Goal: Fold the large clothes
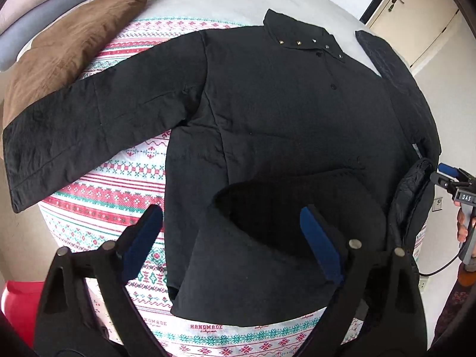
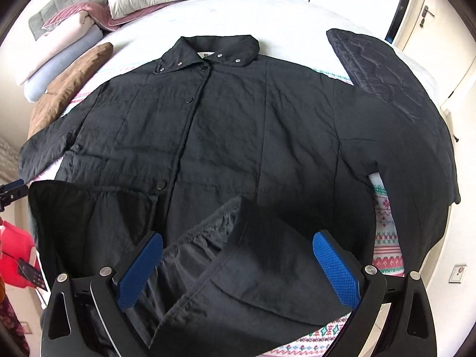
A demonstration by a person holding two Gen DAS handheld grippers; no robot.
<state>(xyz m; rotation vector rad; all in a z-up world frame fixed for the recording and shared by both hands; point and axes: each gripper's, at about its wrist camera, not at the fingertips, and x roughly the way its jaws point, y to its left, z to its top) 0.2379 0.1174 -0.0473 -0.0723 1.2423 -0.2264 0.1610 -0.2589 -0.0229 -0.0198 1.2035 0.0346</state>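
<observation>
A black quilted jacket (image 1: 282, 104) lies face up, buttoned, on a patterned cloth (image 1: 119, 184) over a bed, collar away from me. Its left sleeve (image 1: 74, 136) is stretched out sideways. The bottom hem is turned up onto the body in a loose fold (image 1: 282, 208). My left gripper (image 1: 230, 211) hovers open over that fold, with neither blue pad touching the cloth. In the right wrist view the same jacket (image 2: 238, 119) shows, and a raised hem flap (image 2: 238, 267) lies between the wide-apart fingers of my right gripper (image 2: 238, 235); the pads stand clear of it.
A brown pillow (image 1: 65, 59) lies by the left sleeve. A second dark quilted garment (image 2: 386, 74) is spread at the right side of the bed. Folded blankets and pillows (image 2: 74, 38) are stacked at the head. A red object (image 1: 17, 303) sits low left; a person's hand (image 1: 462, 226) is at the right.
</observation>
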